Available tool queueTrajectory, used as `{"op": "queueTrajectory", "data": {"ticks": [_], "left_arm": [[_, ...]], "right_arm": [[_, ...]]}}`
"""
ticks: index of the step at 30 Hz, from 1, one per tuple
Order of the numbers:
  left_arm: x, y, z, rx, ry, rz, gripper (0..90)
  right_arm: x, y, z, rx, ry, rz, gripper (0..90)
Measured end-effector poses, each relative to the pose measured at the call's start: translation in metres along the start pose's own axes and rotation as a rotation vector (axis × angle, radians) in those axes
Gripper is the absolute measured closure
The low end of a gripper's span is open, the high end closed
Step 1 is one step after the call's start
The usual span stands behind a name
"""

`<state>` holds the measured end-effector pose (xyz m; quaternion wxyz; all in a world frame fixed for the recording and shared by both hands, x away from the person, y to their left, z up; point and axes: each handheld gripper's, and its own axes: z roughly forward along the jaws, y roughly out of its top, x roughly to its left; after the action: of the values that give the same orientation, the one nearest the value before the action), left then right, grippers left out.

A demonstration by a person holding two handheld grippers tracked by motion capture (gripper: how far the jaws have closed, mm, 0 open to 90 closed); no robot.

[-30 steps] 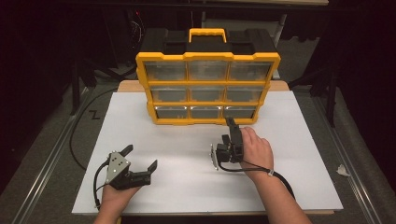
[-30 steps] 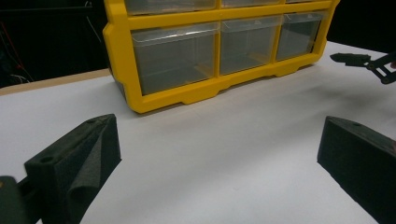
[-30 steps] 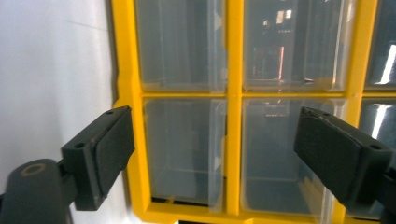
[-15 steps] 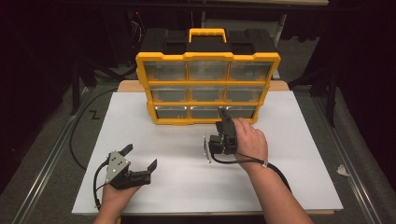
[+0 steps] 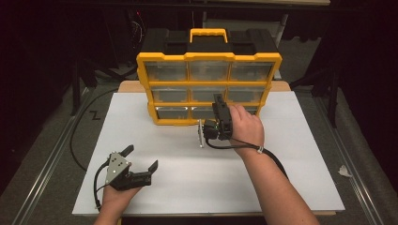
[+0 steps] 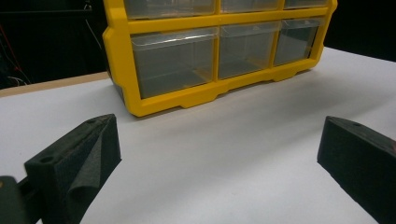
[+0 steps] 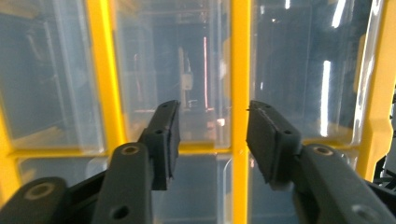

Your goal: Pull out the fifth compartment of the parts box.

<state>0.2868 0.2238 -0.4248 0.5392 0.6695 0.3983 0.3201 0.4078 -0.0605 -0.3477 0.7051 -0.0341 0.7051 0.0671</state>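
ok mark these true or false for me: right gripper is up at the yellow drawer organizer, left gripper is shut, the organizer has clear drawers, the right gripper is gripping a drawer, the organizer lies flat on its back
1. The right gripper is up at the yellow drawer organizer. True.
2. The left gripper is shut. False: its jaws stand wide apart over the white table, with nothing between them.
3. The organizer has clear drawers. True.
4. The right gripper is gripping a drawer. False: its jaws have just been closing, but the right gripper view shows a gap between them and nothing clamped.
5. The organizer lies flat on its back. False: it stands upright with its handle on top.
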Motion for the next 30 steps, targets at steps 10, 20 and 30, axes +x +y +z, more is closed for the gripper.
{"op": "queueTrajectory", "data": {"ticks": [10,20,30], "left_arm": [[0.000,0.000,0.000,0.000,-0.003,0.002,0.2],[0.000,0.000,-0.001,0.001,-0.005,0.003,0.2],[0.002,0.000,-0.001,0.001,-0.003,0.002,0.2]], "right_arm": [[-0.011,0.014,0.021,0.007,-0.010,-0.022,67.2],[-0.009,0.019,0.035,0.015,-0.006,-0.046,71.2],[-0.007,0.019,0.037,0.021,-0.042,-0.031,74.6]]}}
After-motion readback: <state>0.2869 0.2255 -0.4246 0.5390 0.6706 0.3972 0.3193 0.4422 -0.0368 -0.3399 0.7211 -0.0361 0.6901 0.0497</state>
